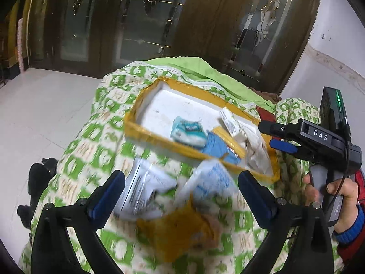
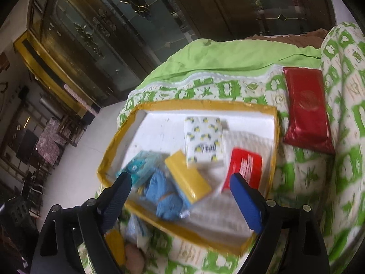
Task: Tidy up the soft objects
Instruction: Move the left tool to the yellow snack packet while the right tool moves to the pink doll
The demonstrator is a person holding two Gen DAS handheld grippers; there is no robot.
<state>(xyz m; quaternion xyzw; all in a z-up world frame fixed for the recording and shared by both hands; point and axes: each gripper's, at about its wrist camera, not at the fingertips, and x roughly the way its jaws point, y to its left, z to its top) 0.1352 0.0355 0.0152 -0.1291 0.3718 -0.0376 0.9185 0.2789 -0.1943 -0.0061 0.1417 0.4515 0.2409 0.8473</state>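
Observation:
A white foam box with a yellow taped rim (image 1: 146, 134) (image 2: 205, 104) lies on a green-patterned quilt (image 1: 91, 137). It holds a teal tissue pack (image 1: 188, 131) (image 2: 141, 166), a blue cloth (image 1: 216, 146) (image 2: 164, 196), a yellow pack (image 2: 187, 177), a lemon-print white pack (image 2: 204, 141) and a small red pack (image 2: 246, 166). My left gripper (image 1: 181, 182) is open above two blurred white plastic packs (image 1: 146, 189) and a yellow-brown packet (image 1: 178, 230) on the quilt. My right gripper (image 2: 180, 180) (image 1: 268, 133) is open over the box's near side, holding nothing.
A long red pack (image 2: 305, 111) lies on the quilt right of the box. Dark wooden doors with glass panels (image 1: 136, 22) stand behind, with pale tiled floor (image 1: 45, 105) to the left. A person's hand (image 1: 342, 196) grips the right tool. Dark objects (image 1: 38, 173) sit on the floor.

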